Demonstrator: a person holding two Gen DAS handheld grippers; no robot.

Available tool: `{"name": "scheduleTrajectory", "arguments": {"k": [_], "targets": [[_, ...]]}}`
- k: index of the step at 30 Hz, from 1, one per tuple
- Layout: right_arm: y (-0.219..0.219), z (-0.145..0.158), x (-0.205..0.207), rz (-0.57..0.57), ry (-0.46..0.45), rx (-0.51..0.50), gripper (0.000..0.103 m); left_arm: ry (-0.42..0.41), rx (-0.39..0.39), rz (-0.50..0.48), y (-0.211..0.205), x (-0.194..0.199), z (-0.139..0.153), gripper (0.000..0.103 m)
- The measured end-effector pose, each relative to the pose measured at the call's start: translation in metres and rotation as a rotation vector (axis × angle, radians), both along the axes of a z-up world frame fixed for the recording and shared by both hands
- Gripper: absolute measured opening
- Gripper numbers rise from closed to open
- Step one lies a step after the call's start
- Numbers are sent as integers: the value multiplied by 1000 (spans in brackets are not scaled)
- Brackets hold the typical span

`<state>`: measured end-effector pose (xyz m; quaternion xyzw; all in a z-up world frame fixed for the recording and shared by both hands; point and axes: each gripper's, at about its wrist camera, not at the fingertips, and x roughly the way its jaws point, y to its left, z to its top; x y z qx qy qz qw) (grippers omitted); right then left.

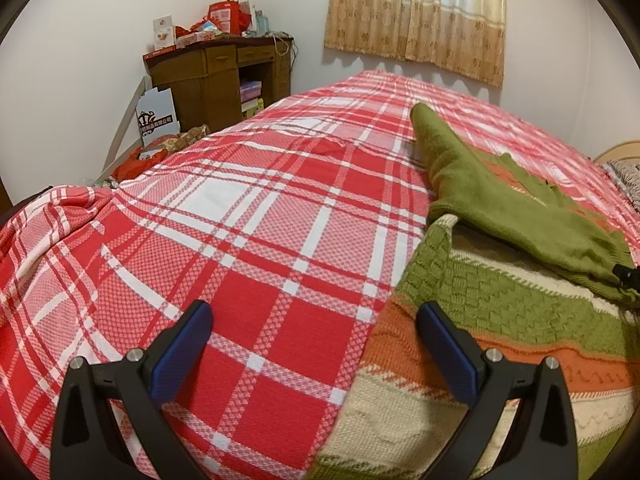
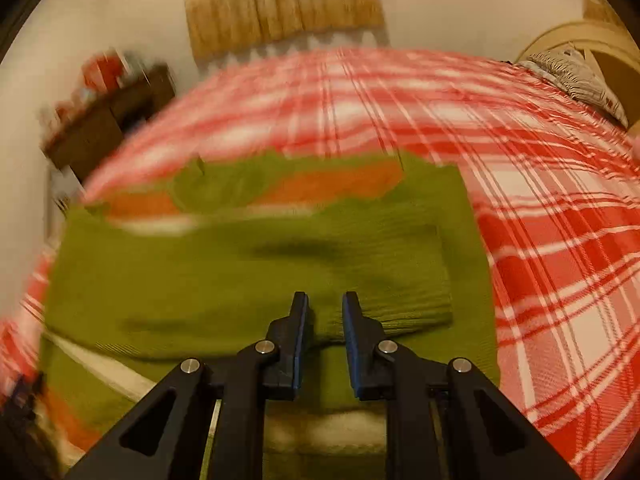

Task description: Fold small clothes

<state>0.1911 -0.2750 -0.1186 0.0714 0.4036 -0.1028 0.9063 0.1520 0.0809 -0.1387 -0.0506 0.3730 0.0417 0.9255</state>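
Observation:
A small knitted sweater point(image 1: 500, 320) with green, orange and cream stripes lies on the red plaid bedspread point(image 1: 260, 220). One green sleeve point(image 1: 480, 184) is folded across its body. My left gripper point(image 1: 316, 316) is open and empty, hovering over the sweater's left edge. In the blurred right wrist view, my right gripper point(image 2: 325, 304) has its jaws nearly closed around a fold of the green sleeve point(image 2: 280, 280), which lies over the sweater point(image 2: 168, 208). The right gripper's tip shows at the sleeve cuff in the left wrist view point(image 1: 626, 276).
A wooden cabinet point(image 1: 216, 76) piled with red boxes stands in the far left corner, with cardboard point(image 1: 156, 114) and clutter on the floor beside it. A curtain point(image 1: 416, 12) hangs on the far wall. A pillow point(image 2: 576, 76) and headboard point(image 2: 592, 40) are at the right.

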Motion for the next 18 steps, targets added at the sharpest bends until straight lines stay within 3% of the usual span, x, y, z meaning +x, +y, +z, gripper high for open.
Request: {"name": "scheduleTrajectory", "arguments": {"k": [7, 12, 14, 18], "targets": [[-7, -1, -15, 17, -38, 16, 18, 110, 46, -57, -26, 38, 10, 103], [-13, -2, -16, 19, -56, 58, 18, 97, 98, -23, -42, 74, 16, 103], [-17, -2, -15, 19, -60, 77, 18, 62, 158, 28, -39, 85, 22, 103], [-18, -3, -15, 21, -64, 83, 18, 151, 16, 60, -5, 84, 12, 103]]}}
